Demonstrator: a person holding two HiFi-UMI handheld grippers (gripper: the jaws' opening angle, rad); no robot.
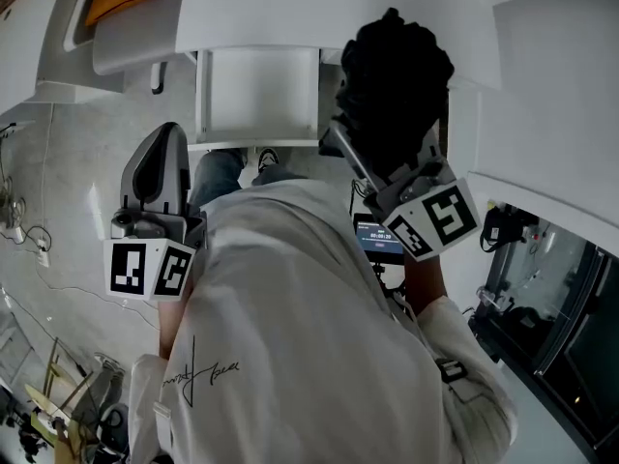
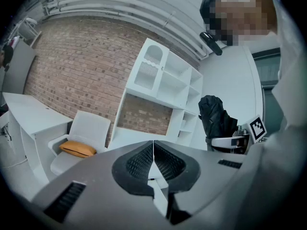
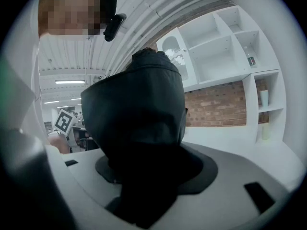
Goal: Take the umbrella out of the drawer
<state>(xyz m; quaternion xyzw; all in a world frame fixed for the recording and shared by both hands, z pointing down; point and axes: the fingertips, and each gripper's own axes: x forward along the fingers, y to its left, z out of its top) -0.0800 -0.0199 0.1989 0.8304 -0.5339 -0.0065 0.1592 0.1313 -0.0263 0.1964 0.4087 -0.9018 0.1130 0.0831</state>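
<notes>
Folded black umbrella (image 3: 139, 114) clamped in right gripper (image 1: 360, 162), apparently out of the drawer (image 1: 205, 95); left gripper (image 2: 153, 164) closed, empty. Next: set it down.

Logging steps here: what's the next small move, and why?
Probably move the left gripper to the open drawer and push it shut: the umbrella is already out, clamped in the right gripper, and the left one is shut, empty.
</notes>
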